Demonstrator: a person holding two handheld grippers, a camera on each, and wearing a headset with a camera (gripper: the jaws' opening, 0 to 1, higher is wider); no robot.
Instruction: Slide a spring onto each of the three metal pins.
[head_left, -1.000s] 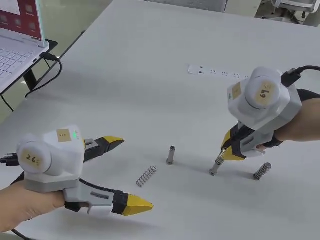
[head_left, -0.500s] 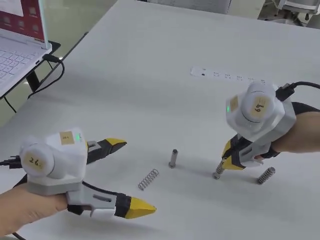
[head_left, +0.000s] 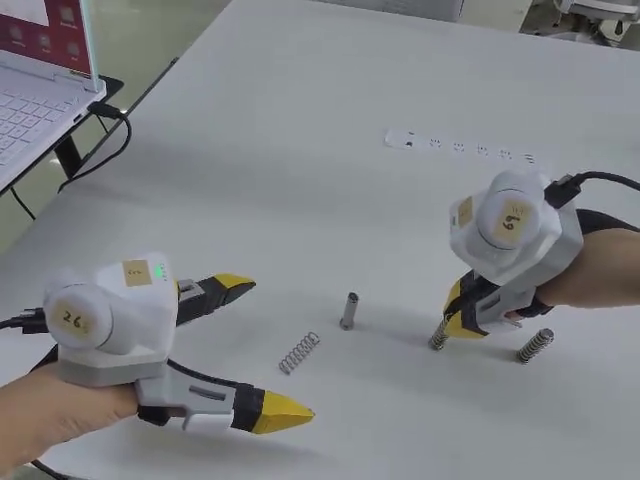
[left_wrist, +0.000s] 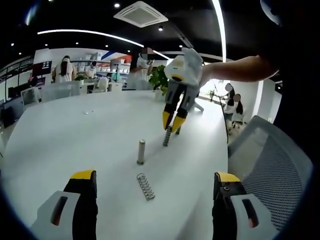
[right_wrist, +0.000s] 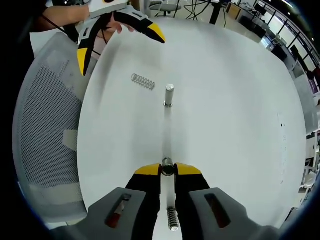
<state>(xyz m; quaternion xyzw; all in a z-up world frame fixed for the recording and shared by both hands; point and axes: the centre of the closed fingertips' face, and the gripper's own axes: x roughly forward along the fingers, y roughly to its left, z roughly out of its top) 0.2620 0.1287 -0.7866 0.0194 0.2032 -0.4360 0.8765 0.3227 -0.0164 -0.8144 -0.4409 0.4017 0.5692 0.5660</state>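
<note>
Table (head_left: 300, 150): white and matte, with a rounded far end in the left gripper view.
Left claw (head_left: 278, 348): jaws spread wide and gripping nothing. It hovers low at 7 o'clock of the table, held in a hand.
Right claw (head_left: 458, 322): jaws closed on the top of the spring-clad pin (head_left: 439, 338), at 4 o'clock of the table.
Bare pin (head_left: 348, 311): stands upright mid-table, between the two claws and apart from both.
Loose spring (head_left: 299, 352): lies flat at 7 o'clock of the bare pin, near it but not touching.
Third pin (head_left: 535, 345): carries a spring and is tilted, just beside the right claw at 3 o'clock.
Power strip (head_left: 458, 147): white, flat on the table at 1 o'clock, well apart from the pins.
Laptop (head_left: 30, 80): open, off the table's edge at 10 o'clock, with a black cable (head_left: 100, 150) looping below it.
Room: an open office under a dark ceiling with strip lights (left_wrist: 220, 25) and a square vent (left_wrist: 140, 13). There is a potted plant (left_wrist: 159, 80), people at the far desks, and a grey mesh chair (left_wrist: 270, 165) by the table.
</note>
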